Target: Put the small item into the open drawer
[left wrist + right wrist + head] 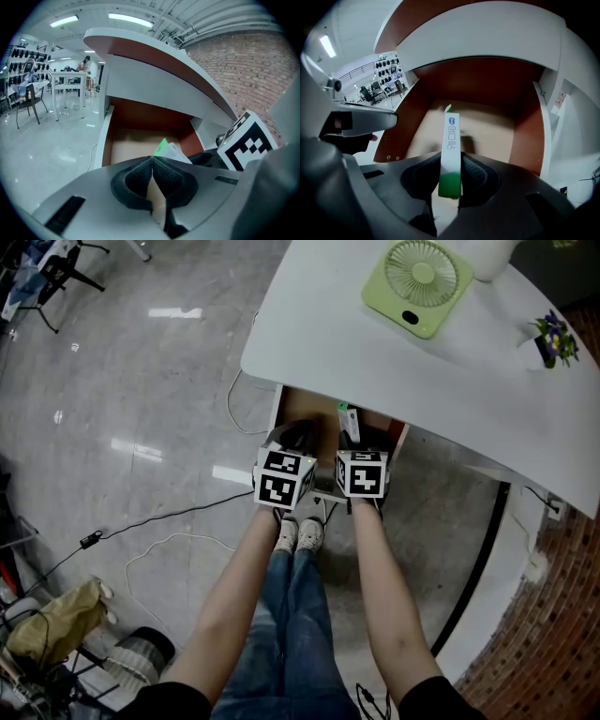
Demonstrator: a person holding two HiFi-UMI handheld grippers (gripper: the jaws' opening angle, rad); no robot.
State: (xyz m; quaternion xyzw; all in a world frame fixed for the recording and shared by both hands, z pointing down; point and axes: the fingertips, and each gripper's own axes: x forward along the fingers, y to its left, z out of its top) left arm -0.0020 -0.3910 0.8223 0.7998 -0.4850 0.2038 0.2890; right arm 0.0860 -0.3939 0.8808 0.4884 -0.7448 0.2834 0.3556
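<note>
- Right gripper clamps slim green-white packet edge-on above open drawer.
- Lower close to drawer floor, then release.
- Left gripper: jaws together, empty.

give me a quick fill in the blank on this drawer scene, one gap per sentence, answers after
The right gripper is shut on a thin ___-and-white packet.
The left gripper has its jaws together and holds ___.
The drawer under the white desk stands ___.
The green appliance on the desk is a ___.
Missing words: green; nothing; open; fan.
</note>
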